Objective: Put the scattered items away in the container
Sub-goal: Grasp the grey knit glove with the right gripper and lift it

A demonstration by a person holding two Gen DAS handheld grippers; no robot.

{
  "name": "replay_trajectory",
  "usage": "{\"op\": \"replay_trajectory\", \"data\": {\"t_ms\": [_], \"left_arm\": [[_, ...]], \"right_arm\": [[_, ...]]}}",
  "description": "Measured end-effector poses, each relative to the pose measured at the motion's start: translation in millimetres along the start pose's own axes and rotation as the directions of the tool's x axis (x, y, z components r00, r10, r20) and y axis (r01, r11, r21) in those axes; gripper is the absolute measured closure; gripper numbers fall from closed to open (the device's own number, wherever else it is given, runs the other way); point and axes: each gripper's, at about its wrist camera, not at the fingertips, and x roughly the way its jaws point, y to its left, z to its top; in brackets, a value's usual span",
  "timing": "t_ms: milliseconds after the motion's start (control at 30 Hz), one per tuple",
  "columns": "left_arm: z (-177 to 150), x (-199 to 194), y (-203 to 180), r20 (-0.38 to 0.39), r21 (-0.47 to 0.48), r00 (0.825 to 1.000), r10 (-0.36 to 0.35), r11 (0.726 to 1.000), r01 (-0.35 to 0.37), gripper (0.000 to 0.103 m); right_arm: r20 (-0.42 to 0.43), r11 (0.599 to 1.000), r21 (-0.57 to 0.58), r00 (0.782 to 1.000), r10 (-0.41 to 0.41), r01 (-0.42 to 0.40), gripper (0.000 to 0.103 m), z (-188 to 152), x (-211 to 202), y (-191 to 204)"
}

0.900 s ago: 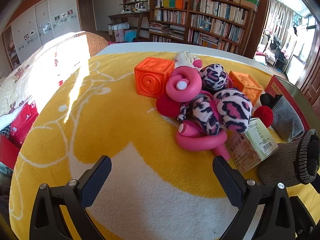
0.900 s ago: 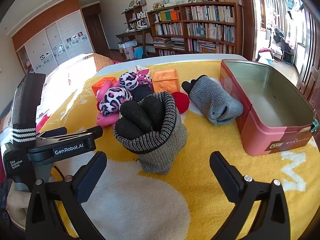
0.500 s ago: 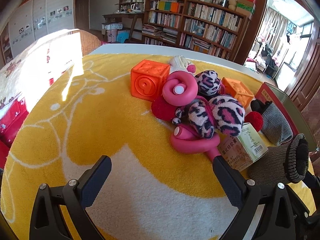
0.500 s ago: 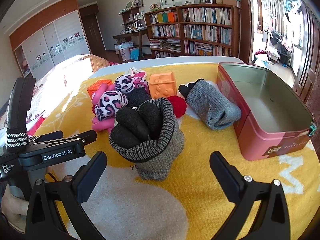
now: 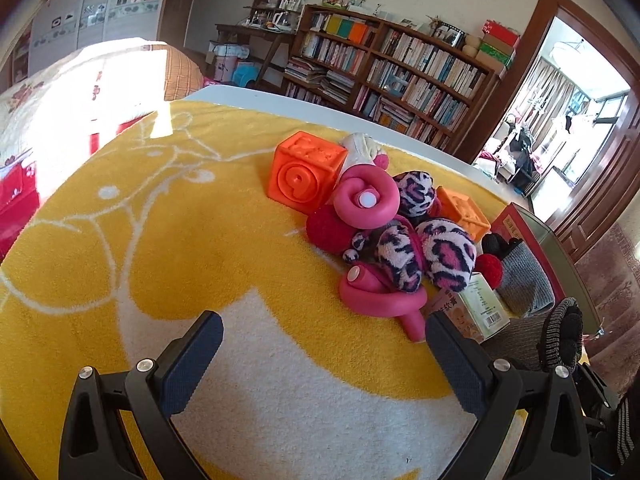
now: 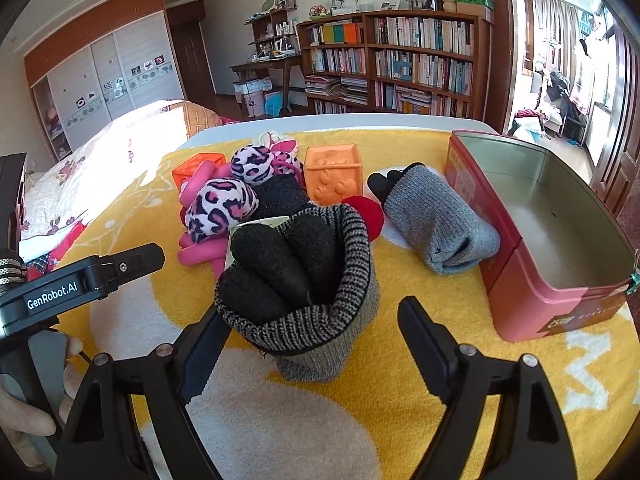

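Observation:
A rolled grey knit glove (image 6: 304, 280) with black fingers poking up stands on the yellow towel. My right gripper (image 6: 312, 316) is open and straddles it, its right finger a little clear of the knit. The open red tin (image 6: 560, 292) stands to the right, with nothing in it. A second grey glove (image 6: 432, 224) lies against the tin. My left gripper (image 5: 322, 324) is open over bare towel, short of the pile: pink foam tube (image 5: 380, 300), leopard plush (image 5: 424, 252), orange cube (image 5: 306, 172), red ball (image 5: 330, 228), small carton (image 5: 472, 308).
A second orange cube (image 6: 334, 174) stands behind the glove. A hand (image 6: 24, 412) holds the left device at the right view's left edge. The white table edge (image 5: 304, 108) runs behind the towel. Beyond it are a bookshelf (image 6: 400, 60) and a bed (image 5: 100, 80).
My right gripper has moved forward, so the rolled glove now stands between its fingers, and the jaws look a little narrower. The left view has swung left, shifting the pile rightward.

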Motion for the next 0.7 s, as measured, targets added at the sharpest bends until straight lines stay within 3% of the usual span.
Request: {"op": "replay_trajectory", "data": {"t_ms": [167,267,700], "left_arm": [[5,3,-5,-0.005,0.028,1.0,0.012,1.0,-0.012,0.001],[9,5,-10,-0.019,0.034,1.0,0.005,0.999,-0.004,0.001],[31,21,-52,-0.028,0.089,0.999,-0.018,0.996,0.02,0.001]], "right_arm": [[-0.035,0.999,0.044,0.999,0.018,-0.016,0.044,-1,11,-11],[-0.026,0.997,0.07,0.999,0.03,-0.028,0.05,-3,8,-18],[-0.011,0.99,0.121,0.997,0.072,-0.07,0.052,-5,2,-33]]}}
